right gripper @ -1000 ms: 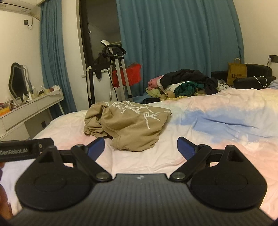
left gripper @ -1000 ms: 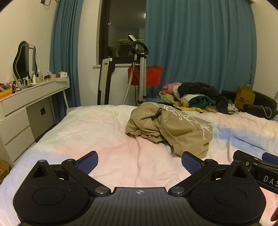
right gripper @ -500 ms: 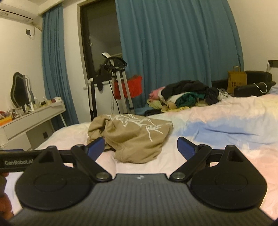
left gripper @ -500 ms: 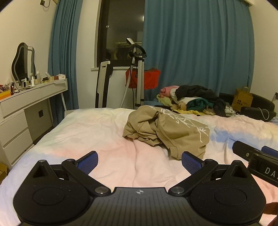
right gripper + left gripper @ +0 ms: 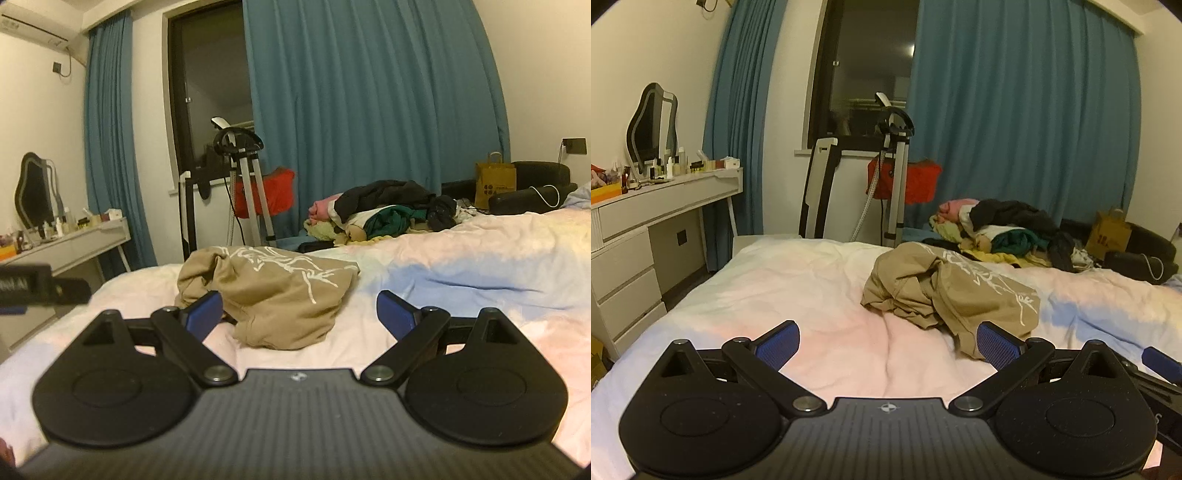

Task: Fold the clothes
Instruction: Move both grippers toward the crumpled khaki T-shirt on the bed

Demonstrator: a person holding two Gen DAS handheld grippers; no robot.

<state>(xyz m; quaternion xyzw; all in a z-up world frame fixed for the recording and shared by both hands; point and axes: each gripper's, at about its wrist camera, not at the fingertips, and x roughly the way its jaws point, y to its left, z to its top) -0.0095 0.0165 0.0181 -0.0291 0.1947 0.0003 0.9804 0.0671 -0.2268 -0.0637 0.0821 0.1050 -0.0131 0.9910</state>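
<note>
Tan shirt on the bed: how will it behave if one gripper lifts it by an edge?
Likely floppy: the tan shirt lies in a crumpled heap with soft folds. Probably it drapes and unravels rather than lifting whole. It looks light and unlikely to slip.

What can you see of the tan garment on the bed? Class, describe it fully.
The tan garment is soft cloth with a white line print on top. It lies crumpled in a heap, not folded, its layers bunched towards the dresser side. It rests on the pale bedsheet near the bed's middle. Nothing holds it: both open tongs stand short of it.
</note>
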